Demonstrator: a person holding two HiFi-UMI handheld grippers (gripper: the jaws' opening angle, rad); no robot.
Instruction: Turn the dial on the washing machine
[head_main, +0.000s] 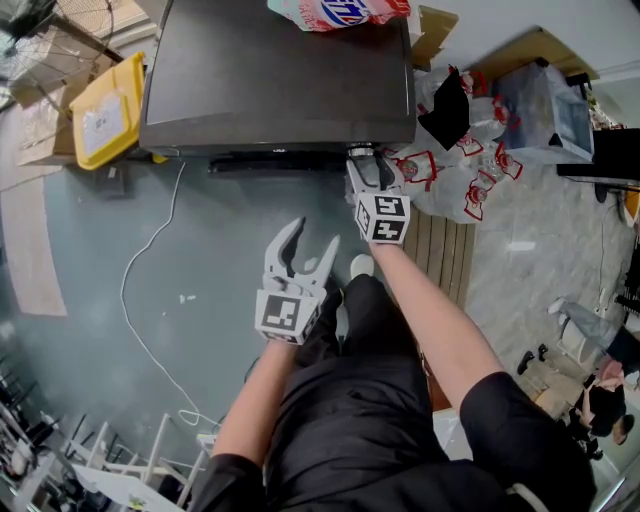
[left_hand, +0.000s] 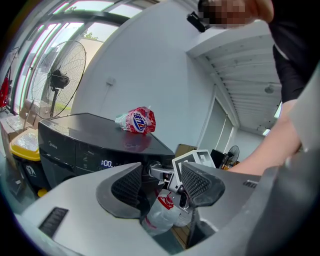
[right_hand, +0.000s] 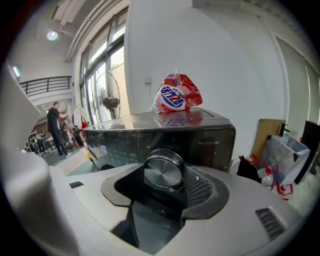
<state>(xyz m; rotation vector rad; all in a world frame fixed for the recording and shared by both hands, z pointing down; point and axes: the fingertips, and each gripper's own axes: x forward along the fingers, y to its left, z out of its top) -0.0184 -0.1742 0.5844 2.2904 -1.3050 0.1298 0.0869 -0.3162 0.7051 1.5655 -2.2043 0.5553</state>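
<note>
The dark washing machine stands ahead of me, and its lit display reads 1:00. A round silver dial sits at the right end of the front panel. My right gripper is up against the panel with its jaws shut on that dial, and the right pad presses its rim. The left gripper view shows the right gripper there from the side. My left gripper hangs open in mid-air, lower and to the left, holding nothing.
A red-and-white bag lies on the machine's top. A yellow bin stands left of the machine. Plastic bags with red print are piled to the right, beside wooden slats. A white cable trails across the floor.
</note>
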